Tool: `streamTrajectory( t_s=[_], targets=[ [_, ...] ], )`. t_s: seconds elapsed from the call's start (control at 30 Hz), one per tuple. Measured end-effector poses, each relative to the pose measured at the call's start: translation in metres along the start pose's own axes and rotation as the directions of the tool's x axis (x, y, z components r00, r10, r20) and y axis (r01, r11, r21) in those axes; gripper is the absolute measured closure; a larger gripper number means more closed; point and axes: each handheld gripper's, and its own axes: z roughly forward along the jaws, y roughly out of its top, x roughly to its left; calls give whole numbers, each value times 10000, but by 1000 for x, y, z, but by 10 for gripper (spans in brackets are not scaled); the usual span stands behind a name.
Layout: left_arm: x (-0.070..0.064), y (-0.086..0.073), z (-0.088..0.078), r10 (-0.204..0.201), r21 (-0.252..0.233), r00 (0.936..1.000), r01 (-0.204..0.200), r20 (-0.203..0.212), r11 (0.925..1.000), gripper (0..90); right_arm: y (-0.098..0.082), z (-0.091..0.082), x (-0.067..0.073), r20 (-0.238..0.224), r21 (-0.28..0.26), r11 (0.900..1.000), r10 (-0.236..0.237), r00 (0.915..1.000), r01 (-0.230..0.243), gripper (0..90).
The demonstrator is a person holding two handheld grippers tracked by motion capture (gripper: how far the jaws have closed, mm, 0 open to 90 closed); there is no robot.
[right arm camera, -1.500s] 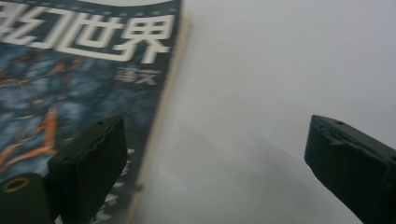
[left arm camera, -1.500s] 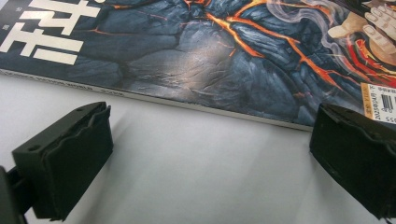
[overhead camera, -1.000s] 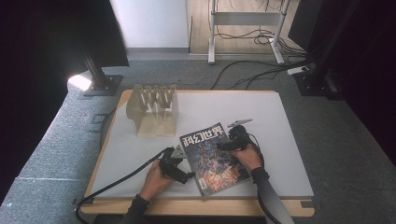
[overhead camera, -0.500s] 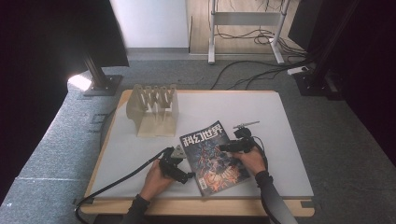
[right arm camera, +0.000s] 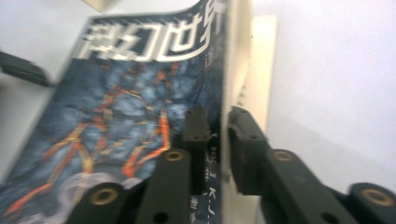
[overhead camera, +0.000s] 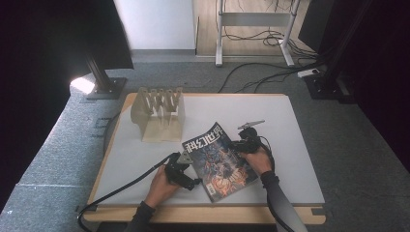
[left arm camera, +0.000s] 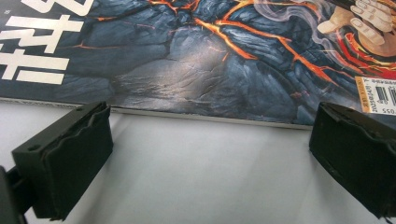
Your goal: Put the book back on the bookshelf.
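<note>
A magazine (overhead camera: 220,159) with a dark lava-patterned cover and white title characters lies on the white table top. My right gripper (overhead camera: 240,145) is at its right edge. In the right gripper view its jaws have just been closing and now pinch the raised edge of the cover (right arm camera: 140,107) between them, so my right gripper (right arm camera: 217,126) is shut on it. My left gripper (overhead camera: 189,173) rests on the table at the magazine's left edge. In the left gripper view my left gripper (left arm camera: 210,140) stands wide open, with bare table between the jaws and the magazine (left arm camera: 210,56) just beyond.
A wooden slotted rack (overhead camera: 159,113) stands at the table's back left. The white table top (overhead camera: 280,121) has a wooden rim. Cables and stand legs lie on the grey floor behind it. A black cable trails from my left gripper off the front left.
My right gripper has crept slightly left onto the magazine's right edge. The left hand and the magazine have stayed put.
</note>
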Motion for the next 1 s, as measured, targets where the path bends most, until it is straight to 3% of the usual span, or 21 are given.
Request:
streamTrajectory(
  t_s=[0.2,0.43,0.5,0.8,0.9,1.0],
  targets=[
    [0,0,0,-5,17,10000,5,27,10000,0,13,-16,20,-116,-58,9963,-856,9963,856,815],
    [1,0,-1,-63,0,10000,63,68,10000,0,19,-30,33,-288,-411,9937,-1055,9940,1042,818],
    [4,-1,-3,-401,-141,9990,404,207,9991,0,23,-38,41,-390,-601,9906,-1254,9913,1229,819],
    [19,-2,-9,-928,-223,9949,938,404,9953,0,38,-60,61,-246,-939,9790,-1839,9826,1809,821],
    [28,2,-9,-1234,-366,9890,1267,812,9913,0,43,-70,68,-116,-1125,9735,-2015,9794,1990,822],
    [31,8,-7,-1168,-338,9897,1200,830,9922,0,46,-77,71,-58,-1237,9701,-2113,9774,2090,822]
  ],
)
